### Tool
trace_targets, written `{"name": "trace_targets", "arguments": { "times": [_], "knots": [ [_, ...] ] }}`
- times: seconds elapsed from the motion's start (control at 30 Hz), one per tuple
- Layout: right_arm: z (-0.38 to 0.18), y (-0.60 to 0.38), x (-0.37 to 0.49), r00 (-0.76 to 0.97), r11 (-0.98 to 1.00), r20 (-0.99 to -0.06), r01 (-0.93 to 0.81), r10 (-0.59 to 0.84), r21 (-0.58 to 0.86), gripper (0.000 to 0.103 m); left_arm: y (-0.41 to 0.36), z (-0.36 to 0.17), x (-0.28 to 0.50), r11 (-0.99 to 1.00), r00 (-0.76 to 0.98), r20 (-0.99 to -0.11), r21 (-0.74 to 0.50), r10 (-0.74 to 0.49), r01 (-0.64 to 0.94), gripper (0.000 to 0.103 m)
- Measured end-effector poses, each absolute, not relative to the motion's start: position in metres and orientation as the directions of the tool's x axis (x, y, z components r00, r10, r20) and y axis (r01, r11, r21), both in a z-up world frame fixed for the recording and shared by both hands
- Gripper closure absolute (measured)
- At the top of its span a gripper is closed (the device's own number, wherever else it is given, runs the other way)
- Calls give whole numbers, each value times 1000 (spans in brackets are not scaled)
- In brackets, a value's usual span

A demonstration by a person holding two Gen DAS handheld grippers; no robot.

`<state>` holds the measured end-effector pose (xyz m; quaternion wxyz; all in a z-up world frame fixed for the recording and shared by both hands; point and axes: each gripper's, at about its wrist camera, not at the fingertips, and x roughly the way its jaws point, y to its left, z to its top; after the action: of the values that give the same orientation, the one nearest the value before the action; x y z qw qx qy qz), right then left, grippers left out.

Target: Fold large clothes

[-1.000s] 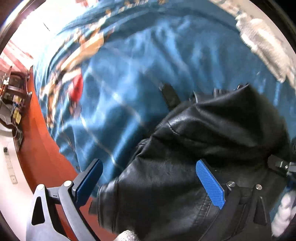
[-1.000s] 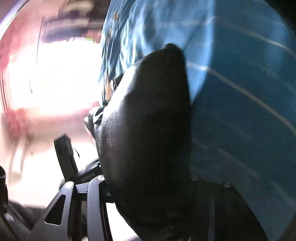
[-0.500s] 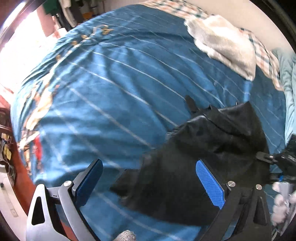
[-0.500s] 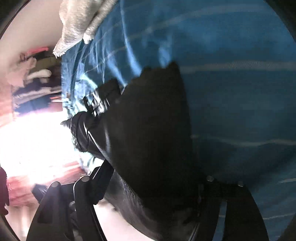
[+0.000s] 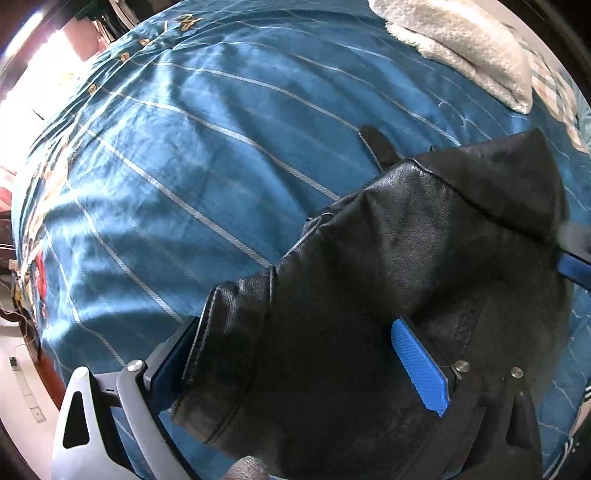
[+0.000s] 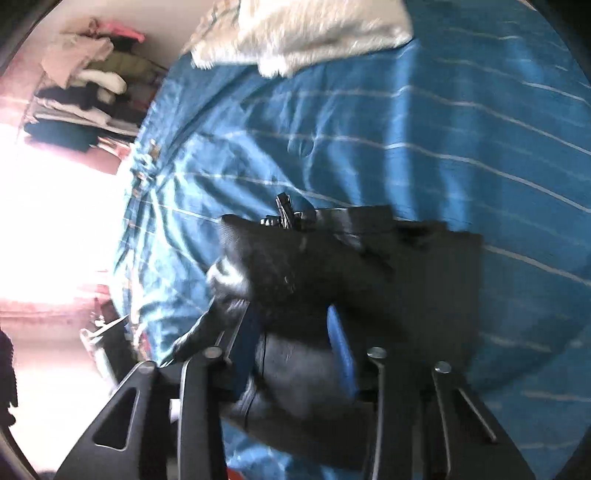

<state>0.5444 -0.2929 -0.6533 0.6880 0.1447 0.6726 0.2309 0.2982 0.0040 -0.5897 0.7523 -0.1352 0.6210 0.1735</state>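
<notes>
A black leather jacket (image 5: 388, 266) lies bunched on the blue striped bedspread (image 5: 184, 166). My left gripper (image 5: 295, 354) is open, its blue pads (image 5: 419, 369) wide apart, and the jacket's hem lies between and over them. In the right wrist view the same jacket (image 6: 351, 266) drapes over my right gripper (image 6: 295, 343), whose blue pads (image 6: 341, 350) sit fairly close with leather between them; the view is blurred. The right gripper's blue finger shows at the right edge of the left wrist view (image 5: 572, 262).
A white fluffy blanket (image 5: 461, 48) lies at the far side of the bed, also in the right wrist view (image 6: 314, 33). A rack of stacked clothes (image 6: 85, 92) stands beyond the bed. Red floor (image 5: 48, 384) runs along the bed's left edge.
The jacket has been carried over the bed and lowered, so it now covers my left gripper's fingers. My right gripper has swung round and now looks down along the bedspread.
</notes>
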Motion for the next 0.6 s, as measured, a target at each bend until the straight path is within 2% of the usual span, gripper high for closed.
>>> {"name": "trace_targets", "arguments": {
  "times": [0.1, 0.17, 0.23, 0.3, 0.47, 0.6],
  "knots": [
    [-684, -263, 561, -20, 886, -890, -82, 456, 456, 73, 4, -590, 299, 903, 174, -980, 16, 100, -430, 0],
    [-699, -269, 567, -35, 889, -888, 4, 458, 459, 88, 4, -592, 300, 902, 175, -979, 17, 101, -431, 0],
    [-704, -280, 567, -51, 875, -875, 64, 482, 479, 91, 4, -594, 303, 902, 174, -980, 15, 100, -432, 0],
    [-711, -284, 570, -64, 863, -863, 112, 501, 492, 92, 4, -595, 307, 903, 172, -979, 20, 104, -430, 0],
    [-710, -267, 578, -104, 894, -888, 57, 448, 444, 91, -3, -593, 314, 903, 162, -980, 35, 115, -427, 0],
    [-670, -268, 567, -65, 880, -879, 1, 473, 474, 87, 6, -571, 305, 889, 186, -973, 41, 140, -456, 0]
  ]
}}
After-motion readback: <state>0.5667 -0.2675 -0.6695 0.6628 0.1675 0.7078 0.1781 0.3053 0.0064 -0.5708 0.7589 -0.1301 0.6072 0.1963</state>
